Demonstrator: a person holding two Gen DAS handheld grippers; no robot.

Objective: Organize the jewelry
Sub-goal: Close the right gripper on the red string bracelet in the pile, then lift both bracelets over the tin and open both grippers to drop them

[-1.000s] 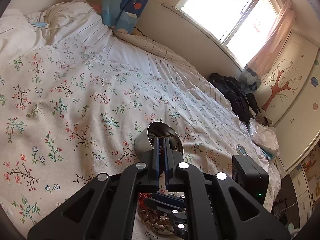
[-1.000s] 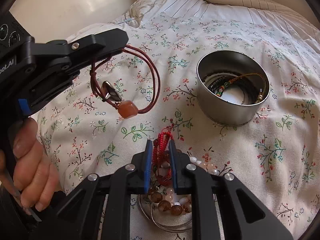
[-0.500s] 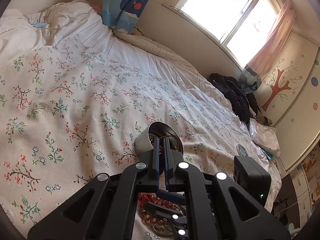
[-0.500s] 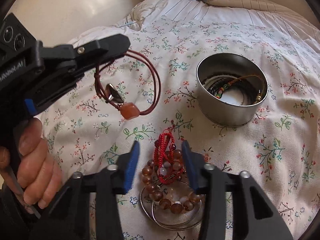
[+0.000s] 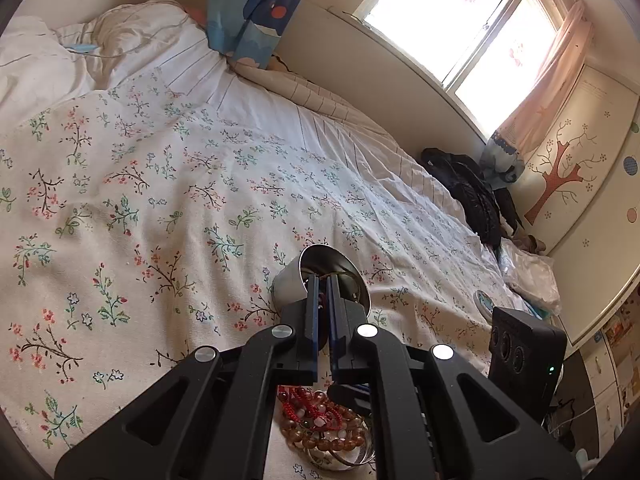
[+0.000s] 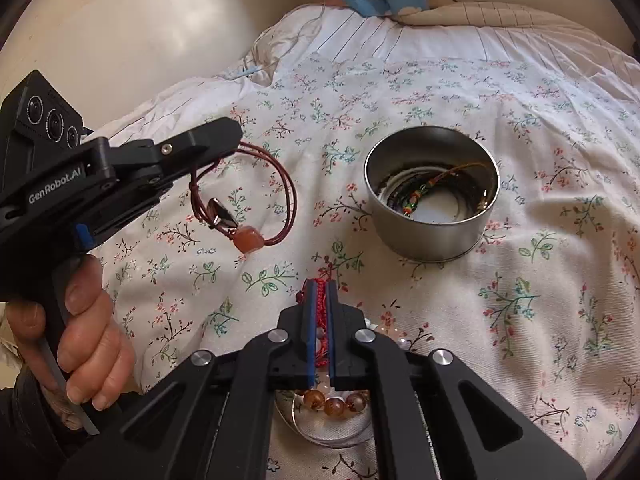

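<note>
The right gripper (image 6: 320, 304) has just been closing, and its blue pads now pinch the red braided cord (image 6: 320, 312) of a bracelet, the cord running up between the jaws and poking out past the tips. Under the jaws, close to the camera, the rest of the pile lies on the bedspread (image 6: 440, 92): amber beads (image 6: 334, 404), some pale beads and a metal bangle (image 6: 328, 436), partly hidden by the gripper body. Ahead and to the right of the tips stands the round tin (image 6: 432, 240), upright and open, with dark and coloured bracelets coiled in its bottom; it is well apart from the red cord.

To the left, the left gripper (image 6: 232, 140) is held above the bedspread by a hand (image 6: 86, 344). Its jaws are together on a brown cord necklace (image 6: 280, 184), whose loops hang down from the tips with a dark pendant and an orange stone (image 6: 248, 242) at the low end. The stone hangs near the bedspread; contact cannot be told.

In the left wrist view the tin (image 5: 292, 280) lies straight beyond the closed tips, and the bead pile shows below the gripper body.
</note>
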